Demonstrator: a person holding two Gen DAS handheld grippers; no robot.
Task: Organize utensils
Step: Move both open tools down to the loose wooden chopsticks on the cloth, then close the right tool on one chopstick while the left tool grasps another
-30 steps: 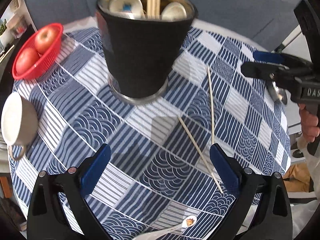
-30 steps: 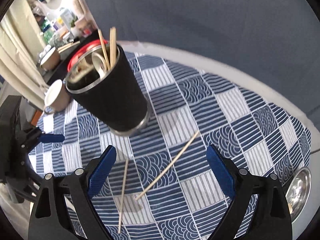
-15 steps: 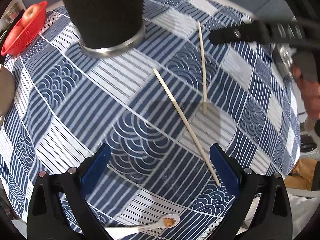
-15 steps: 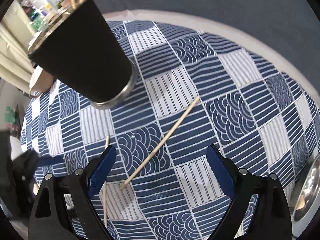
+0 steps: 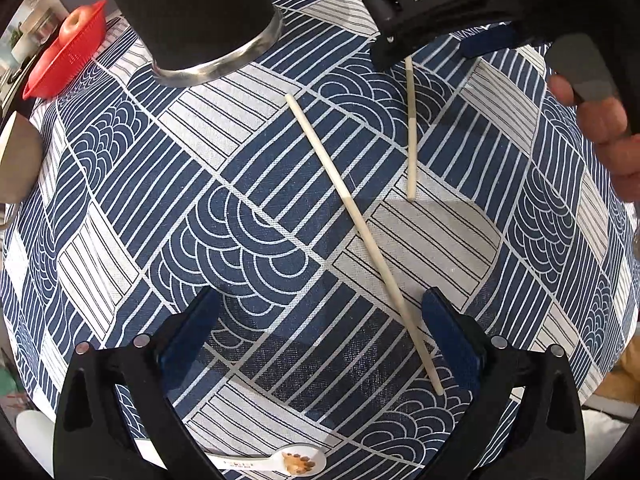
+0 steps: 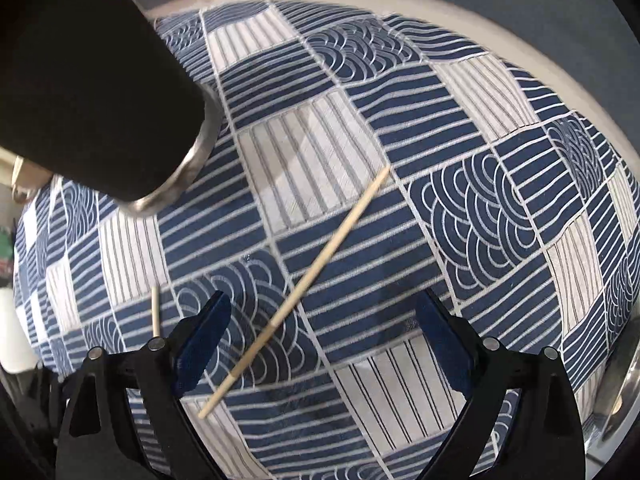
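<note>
Two pale wooden chopsticks, flat on the blue-and-white patterned cloth (image 5: 248, 216) covering the surface – the longer-looking one (image 5: 360, 236) running diagonally from near the black metal-rimmed utensil cup (image 5: 200, 20) down to the left hand-held gripper (image 5: 320, 336), the other (image 5: 411, 128) lying nearly along the view's depth, well apart from the left fingers and partly under the right hand-held gripper's body

Left hand-held gripper: open wide, empty, blue pads spread; near end of the diagonal chopstick just inside its right pad (image 5: 448, 340), so the stick crosses the gap at a slant rather than square to it. Seen from the right wrist, right hand-held gripper (image 6: 320, 340) also open and empty, with a chopstick (image 6: 296, 296) slanting from upper right to lower left through its gap, low end close to the left pad (image 6: 200, 344); a second stick end (image 6: 155, 312) visible just outside that pad

Judged from this: each hand set over one stick, long axes diagonal to both pad lines – a slight wrist turn likely needed before closing. Cup just beyond, upper left in both views

Also present: red basket with apples (image 5: 68, 52), white ceramic spoon (image 5: 280, 460) at the near edge
</note>
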